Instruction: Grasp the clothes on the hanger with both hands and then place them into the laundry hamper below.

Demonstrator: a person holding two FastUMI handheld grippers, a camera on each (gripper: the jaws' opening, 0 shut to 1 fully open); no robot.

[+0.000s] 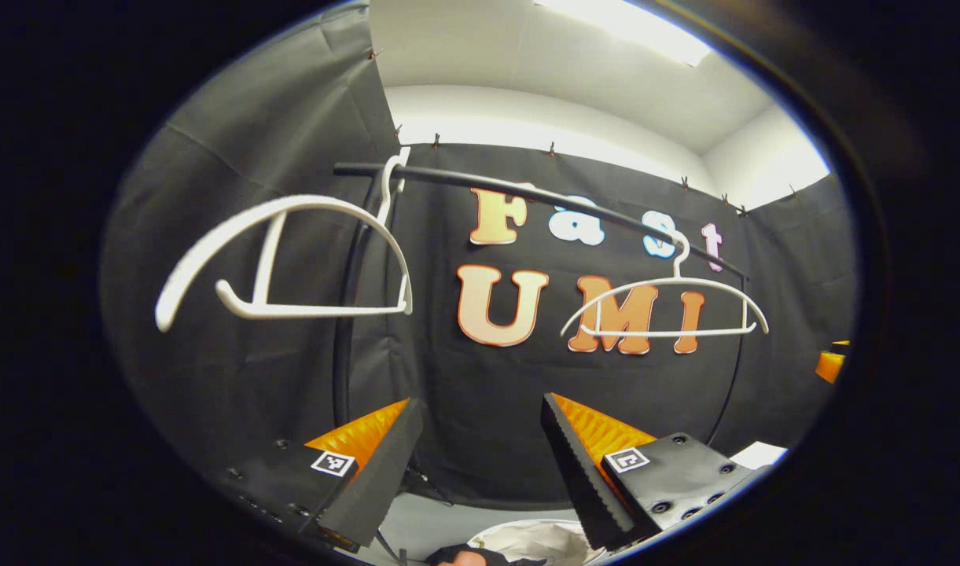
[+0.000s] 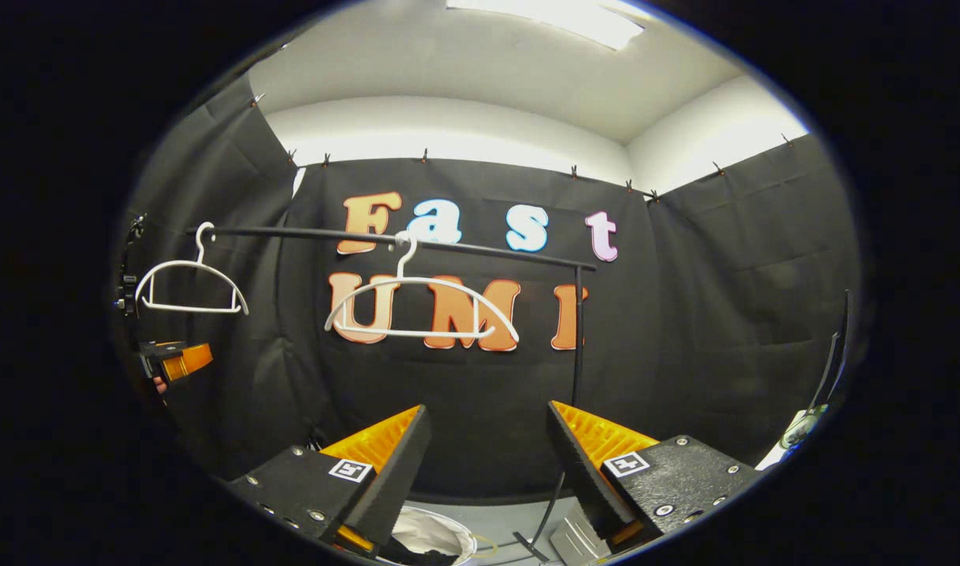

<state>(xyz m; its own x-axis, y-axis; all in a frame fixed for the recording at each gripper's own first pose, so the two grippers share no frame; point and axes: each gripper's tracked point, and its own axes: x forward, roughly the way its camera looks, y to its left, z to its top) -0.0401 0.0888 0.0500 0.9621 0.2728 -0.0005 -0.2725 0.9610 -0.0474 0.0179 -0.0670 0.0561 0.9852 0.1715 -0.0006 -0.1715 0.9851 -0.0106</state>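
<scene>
Below, clothes (image 2: 421,531) in laundry hamper (image 2: 468,541).

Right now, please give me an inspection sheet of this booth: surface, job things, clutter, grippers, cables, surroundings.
Surface: pale floor at the bottom of the right gripper view.
Job things: two white hangers, near hanger and far hanger, both bare, on the black rail; hamper below, with light fabric inside.
Clutter: nothing seen.
Grippers: left gripper open, holding nothing; right gripper open, holding nothing.
Cables: thin dark cord by the rail's post.
Surroundings: black cloth walls, white ceiling, ceiling light.
</scene>
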